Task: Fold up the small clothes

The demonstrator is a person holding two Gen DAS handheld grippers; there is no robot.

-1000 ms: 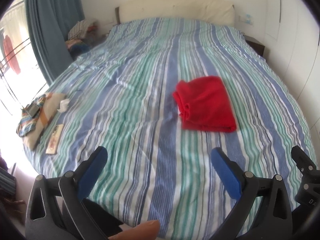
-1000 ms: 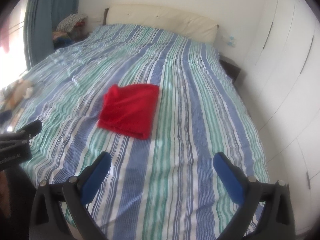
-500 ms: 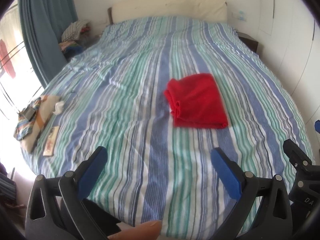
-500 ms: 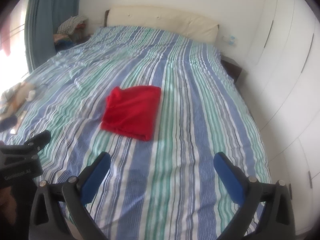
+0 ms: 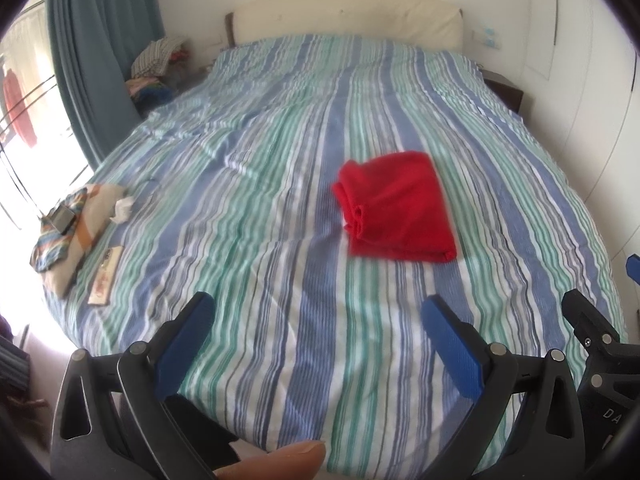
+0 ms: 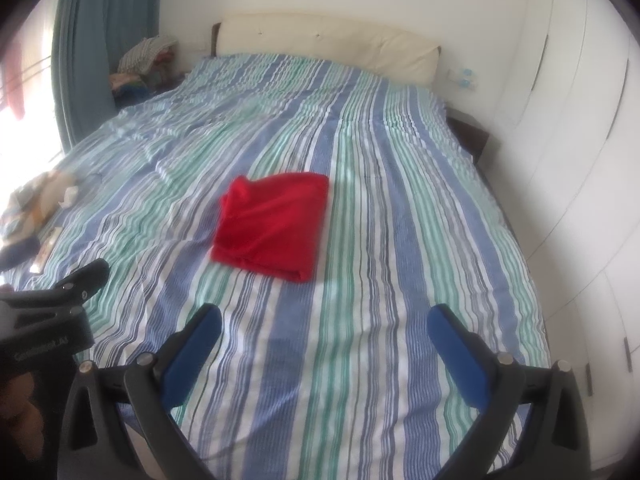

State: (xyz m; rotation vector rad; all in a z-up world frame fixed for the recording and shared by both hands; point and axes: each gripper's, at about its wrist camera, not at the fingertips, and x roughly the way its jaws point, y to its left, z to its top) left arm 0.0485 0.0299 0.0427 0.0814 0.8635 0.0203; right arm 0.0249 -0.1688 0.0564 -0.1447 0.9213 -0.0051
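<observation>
A red garment [image 5: 394, 208] lies folded into a compact rectangle on the striped bed cover [image 5: 256, 208], right of the bed's middle. It also shows in the right wrist view [image 6: 274, 226]. My left gripper [image 5: 316, 320] is open and empty, held above the bed's near end, well short of the garment. My right gripper [image 6: 326, 330] is open and empty, also back from the garment at the near end. The left gripper's body [image 6: 52, 308] shows at the left edge of the right wrist view.
A small pile of patterned cloth and oddments [image 5: 70, 232] lies at the bed's left edge. A blue curtain [image 5: 92, 64] and clothes heap [image 5: 158, 64] stand at the far left. White wardrobe doors [image 6: 580, 140] line the right side. A cream headboard [image 5: 344, 16] is at the far end.
Both grippers have drawn back and away from the bed, so the folded red garment looks smaller and farther off. Both stay open and empty.
</observation>
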